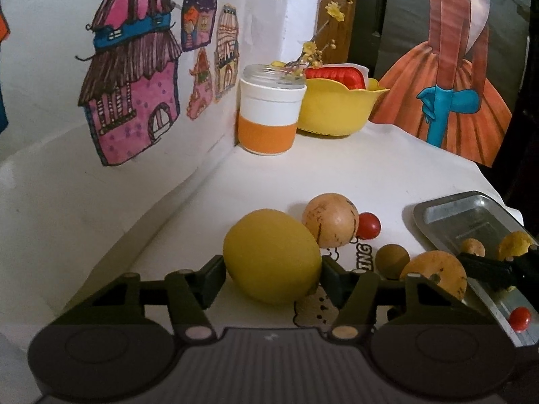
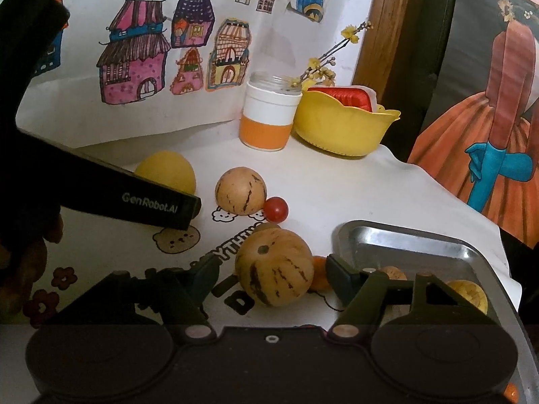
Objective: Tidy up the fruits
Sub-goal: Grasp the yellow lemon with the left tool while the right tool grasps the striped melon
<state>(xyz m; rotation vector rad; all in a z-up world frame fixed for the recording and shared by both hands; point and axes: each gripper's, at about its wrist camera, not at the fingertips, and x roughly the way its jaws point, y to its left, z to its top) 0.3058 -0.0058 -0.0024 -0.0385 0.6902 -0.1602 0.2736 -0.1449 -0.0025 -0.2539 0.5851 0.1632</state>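
- White cloth-covered table [image 1: 337, 168] fills both views; a wall with coloured house drawings [image 1: 131, 77] closes its far left side, and a painted panel of a figure in an orange skirt [image 1: 448, 101] stands at the far right.
- Open cloth lies between the fruit cluster and the far corner; the table's right edge falls away just beyond the metal tray [image 2: 404, 242].
- Far corner holds a yellow bowl [image 2: 343, 128] with a red item inside, and just left of it a white-and-orange jar [image 2: 267, 118] with dried yellow flowers.
- Metal tray sits at the near right, with several small yellowish fruits and a small red one inside it, partly hidden by the grippers.
- Left gripper [image 1: 273, 274]: jaws at medium width, closed against both sides of the yellow lemon [image 1: 271, 257], which rests on the cloth at near centre.
- Right gripper [image 2: 271, 279]: jaws spread wide around the striped melon [image 2: 274, 266]; gaps show on both sides, so no contact is visible. The melon sits on the printed cloth, just left of the tray.
- Second striped melon [image 1: 330, 220] lies just beyond the lemon, with a red cherry tomato [image 1: 368, 225] touching its right side.
- Small brown round fruit [image 1: 392, 261] sits between the lemon and the tray.
- Small orange fruit [image 2: 320, 272] is largely hidden behind the near melon, beside the right gripper's right finger.
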